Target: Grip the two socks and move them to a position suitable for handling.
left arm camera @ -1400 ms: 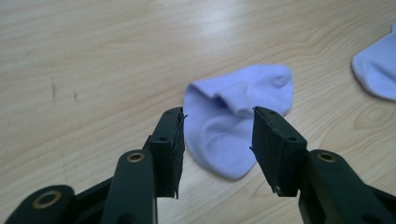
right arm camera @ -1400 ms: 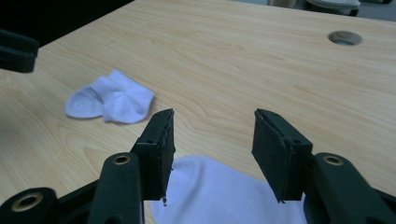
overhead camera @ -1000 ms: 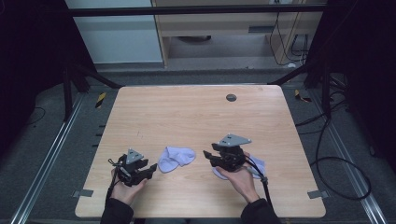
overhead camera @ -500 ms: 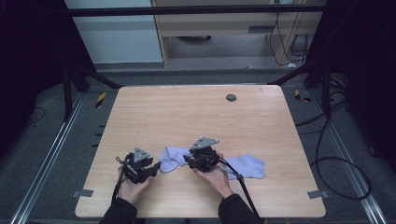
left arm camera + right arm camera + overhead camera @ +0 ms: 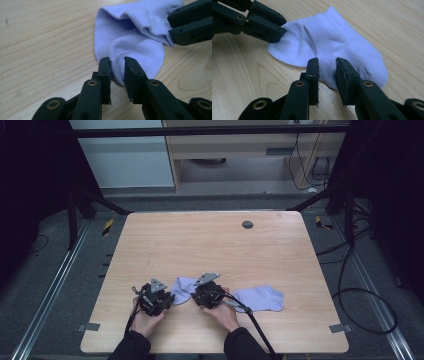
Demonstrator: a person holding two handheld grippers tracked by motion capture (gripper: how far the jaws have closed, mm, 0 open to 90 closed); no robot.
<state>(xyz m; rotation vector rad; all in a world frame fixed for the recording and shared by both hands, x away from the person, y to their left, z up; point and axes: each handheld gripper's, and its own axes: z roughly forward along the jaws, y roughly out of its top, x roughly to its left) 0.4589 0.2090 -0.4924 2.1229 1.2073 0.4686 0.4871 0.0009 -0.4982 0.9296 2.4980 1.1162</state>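
Each hand carries a black gripper: the left gripper (image 5: 168,299) and the right gripper (image 5: 196,298) both wear a grey three-cornered plate on top, and a black cable trails back from each along the forearm. Seen close, the jaws are matt black bars with flat, rough-edged pads, joined by arms with brass-coloured ringed pivots and small screw holes. The person's sleeves (image 5: 131,346) are dark, reaching to the wrists.

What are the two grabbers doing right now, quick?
Left gripper: jaws just closing around the edge of the near sock; a pinch cannot be told.
Right gripper: jaws just closing over the same sock's other edge; a pinch cannot be told.
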